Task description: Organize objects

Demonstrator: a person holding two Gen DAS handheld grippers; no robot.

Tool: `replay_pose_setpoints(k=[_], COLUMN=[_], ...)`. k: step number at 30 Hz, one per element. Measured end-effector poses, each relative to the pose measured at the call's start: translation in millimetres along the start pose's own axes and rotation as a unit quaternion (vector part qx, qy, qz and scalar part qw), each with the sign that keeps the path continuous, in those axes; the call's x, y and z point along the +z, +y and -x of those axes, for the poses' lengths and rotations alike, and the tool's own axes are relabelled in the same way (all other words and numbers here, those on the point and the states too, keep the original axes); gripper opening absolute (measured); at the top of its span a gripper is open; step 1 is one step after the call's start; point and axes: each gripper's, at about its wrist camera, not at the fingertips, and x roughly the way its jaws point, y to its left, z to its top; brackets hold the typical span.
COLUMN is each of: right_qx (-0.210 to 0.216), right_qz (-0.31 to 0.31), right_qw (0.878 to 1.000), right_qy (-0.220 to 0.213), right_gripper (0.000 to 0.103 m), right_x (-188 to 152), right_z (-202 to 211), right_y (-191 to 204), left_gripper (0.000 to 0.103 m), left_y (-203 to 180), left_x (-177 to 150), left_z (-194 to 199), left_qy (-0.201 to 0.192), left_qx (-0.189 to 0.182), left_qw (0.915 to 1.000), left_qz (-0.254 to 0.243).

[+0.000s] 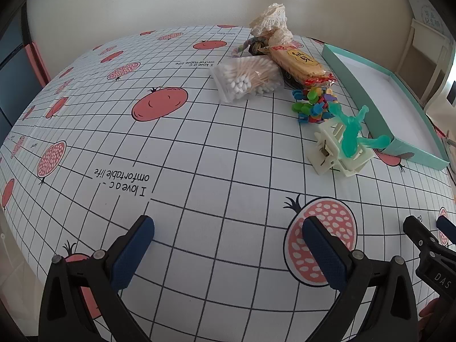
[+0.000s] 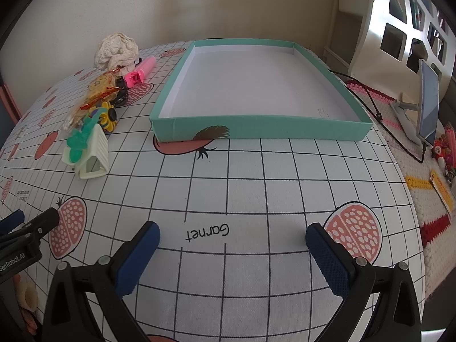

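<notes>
A shallow teal box lid (image 2: 256,131) with a white inside lies on the tablecloth; the left wrist view shows its wall (image 1: 367,105) at the right. Left of it is a pile: a cream hair claw (image 1: 339,151) with a teal plastic piece (image 1: 353,136) on it, coloured clips (image 1: 313,105), a bag of cotton swabs (image 1: 248,78), a biscuit packet (image 1: 299,62), a lace scrunchie (image 1: 270,20) and a pink tube (image 2: 141,71). My left gripper (image 1: 228,245) and right gripper (image 2: 232,253) hover open over bare cloth near the front, holding nothing.
The table carries a grid cloth with pomegranate prints (image 2: 353,228). The right gripper's tip (image 1: 427,242) shows at the left view's right edge. Right of the table sit a phone on a stand (image 2: 427,102), a black cable (image 2: 379,114), a crocheted mat (image 2: 421,188) and a white shelf (image 2: 399,14).
</notes>
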Motion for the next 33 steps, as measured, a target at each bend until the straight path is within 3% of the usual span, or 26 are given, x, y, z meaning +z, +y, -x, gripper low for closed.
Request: replay_pose_setpoints(k=[10, 15, 21, 27, 33], right_qx=[0.000, 0.008, 0.040, 0.067, 0.085], right_qz=[0.000, 0.023, 0.059, 0.072, 0.064], right_qw=[1.000, 1.000, 0.997, 0.995, 0.994], right_qy=[0.005, 0.006, -0.020, -0.011, 0.001], right_gripper=[0.103, 0.103, 0.103, 0.103, 0.103], right_x=[-0.2, 10.2, 42.2, 81.7, 109.3], right_z=[-0.1, 7.3, 35.8, 51.7, 56.5], right_y=[-0.4, 7.8, 30.9, 47.6, 47.9], left_gripper=[0.103, 0.103, 0.103, 0.103, 0.103], left_y=[-0.1, 0.0, 1.1, 5.8, 13.3], left_x=[-0.8, 9.3, 44.7, 85.1, 115.9], left_z=[0.5, 1.6, 26.5, 39.8, 44.8], left_qy=[0.003, 0.022, 0.007, 0.031, 0.051], left_qx=[0.001, -0.006, -0.007, -0.018, -0.035], left_qw=[1.0000, 0.9997, 1.0000, 0.9993, 0.9971], left_qz=[-0.001, -0.002, -0.002, 0.006, 0.046])
